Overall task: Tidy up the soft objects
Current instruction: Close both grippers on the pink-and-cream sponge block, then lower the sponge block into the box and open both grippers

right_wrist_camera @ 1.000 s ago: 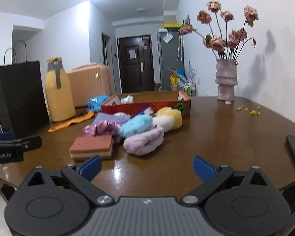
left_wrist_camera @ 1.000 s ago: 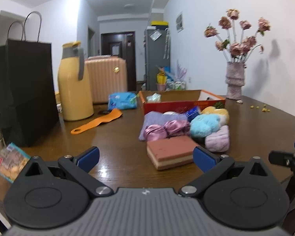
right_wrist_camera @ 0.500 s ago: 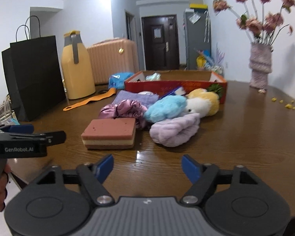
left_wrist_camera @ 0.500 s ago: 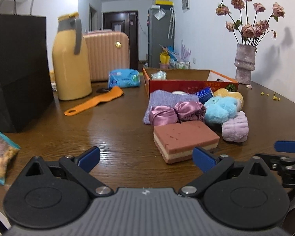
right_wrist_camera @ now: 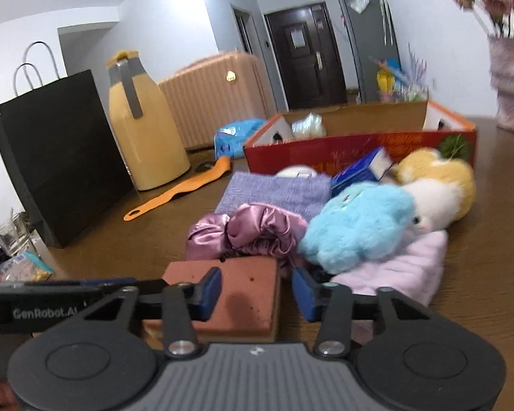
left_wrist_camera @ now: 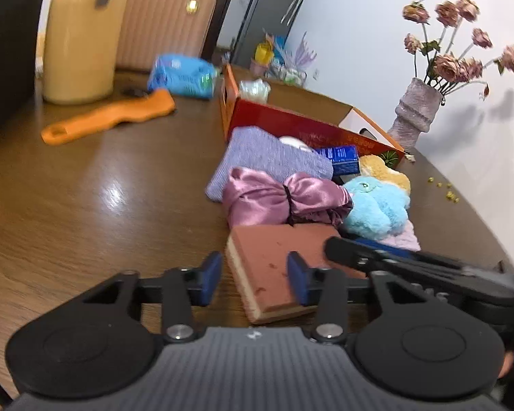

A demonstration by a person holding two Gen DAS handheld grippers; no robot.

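Wooden table (left_wrist_camera: 85, 185) carries a black paper bag (right_wrist_camera: 58, 157), a yellow jug (right_wrist_camera: 144, 126), an open red cardboard box (right_wrist_camera: 359, 147) and, in front of the box, a heap of soft things: purple cloth (right_wrist_camera: 277, 191), blue plush toy (right_wrist_camera: 356, 226), satin scrunchie (right_wrist_camera: 253, 236), lilac towel (right_wrist_camera: 404, 267). Nearest lies a brick-red sponge (left_wrist_camera: 277, 257) at the heap's near edge. Left gripper (left_wrist_camera: 253, 274) and right gripper (right_wrist_camera: 253, 289) hover low over the sponge, jaws spread, holding nothing.
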